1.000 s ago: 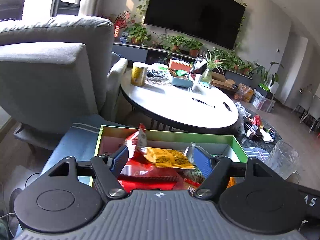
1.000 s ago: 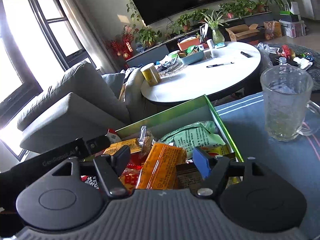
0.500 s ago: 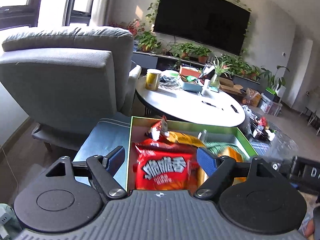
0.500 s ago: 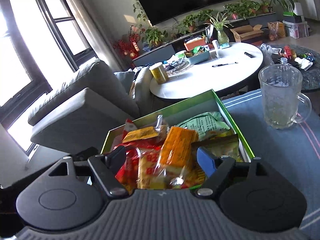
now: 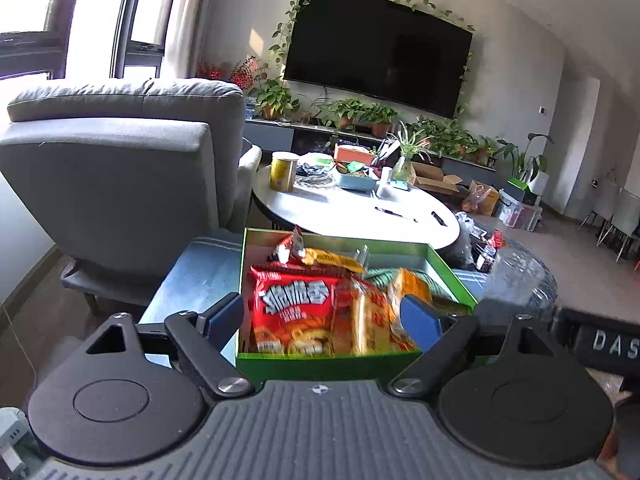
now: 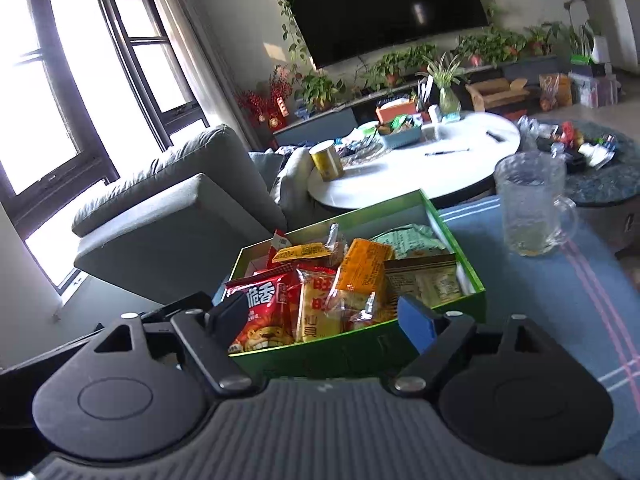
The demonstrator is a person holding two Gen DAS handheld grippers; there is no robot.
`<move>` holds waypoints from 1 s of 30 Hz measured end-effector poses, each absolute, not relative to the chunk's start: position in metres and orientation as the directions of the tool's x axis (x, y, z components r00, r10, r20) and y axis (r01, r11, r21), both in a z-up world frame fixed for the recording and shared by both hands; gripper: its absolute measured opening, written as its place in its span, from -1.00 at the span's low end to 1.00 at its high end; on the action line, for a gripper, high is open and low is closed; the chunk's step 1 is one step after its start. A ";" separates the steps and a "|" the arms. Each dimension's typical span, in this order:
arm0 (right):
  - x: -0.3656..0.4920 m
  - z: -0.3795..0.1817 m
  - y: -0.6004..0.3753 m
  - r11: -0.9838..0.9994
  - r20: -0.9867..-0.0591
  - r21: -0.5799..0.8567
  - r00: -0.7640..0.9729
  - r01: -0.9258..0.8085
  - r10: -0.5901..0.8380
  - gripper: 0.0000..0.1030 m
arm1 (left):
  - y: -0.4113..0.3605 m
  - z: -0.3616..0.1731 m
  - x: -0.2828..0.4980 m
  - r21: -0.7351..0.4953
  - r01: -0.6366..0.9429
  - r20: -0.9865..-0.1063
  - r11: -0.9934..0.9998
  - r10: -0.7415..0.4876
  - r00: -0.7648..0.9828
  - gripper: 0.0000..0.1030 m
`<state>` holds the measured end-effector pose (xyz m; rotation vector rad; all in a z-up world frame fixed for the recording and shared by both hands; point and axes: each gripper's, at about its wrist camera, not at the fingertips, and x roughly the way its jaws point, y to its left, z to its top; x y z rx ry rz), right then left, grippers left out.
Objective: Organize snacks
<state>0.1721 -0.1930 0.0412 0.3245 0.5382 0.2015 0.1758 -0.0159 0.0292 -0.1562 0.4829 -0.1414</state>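
A green box [image 5: 312,362] full of snack packets sits on a blue striped cloth; it also shows in the right wrist view [image 6: 360,350]. A big red packet [image 5: 294,304] lies at its near left, also in the right wrist view [image 6: 262,312]. Orange packets [image 6: 362,268] and a green packet [image 6: 412,240] lie further right. My left gripper [image 5: 324,320] is open and empty, hovering just before the box's near edge. My right gripper [image 6: 322,318] is open and empty, also just short of the near edge.
A glass mug [image 6: 528,204] stands on the cloth [image 6: 560,300] right of the box. A grey armchair [image 5: 120,176] is at left. A round white table [image 5: 352,212] with a yellow can [image 5: 283,171] and clutter lies behind.
Both grippers have pulled back and up from over the box; the snacks that were between the fingers now lie ahead of them. Both stay open and empty.
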 end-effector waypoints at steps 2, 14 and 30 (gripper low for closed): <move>0.163 0.043 -0.193 0.942 -0.462 0.322 0.852 -0.096 0.246 0.97 | -0.016 0.025 0.167 -0.191 0.105 -0.459 0.976 -0.183 0.869 0.63; 0.119 0.037 -0.187 0.972 -0.487 0.210 0.851 -0.104 0.196 0.97 | -0.015 0.014 0.125 -0.147 0.074 -0.508 0.986 -0.139 0.850 0.68; 0.080 0.044 -0.173 0.980 -0.432 0.172 0.886 -0.104 0.170 0.97 | -0.012 0.013 0.082 -0.157 0.085 -0.505 0.984 -0.154 0.849 0.69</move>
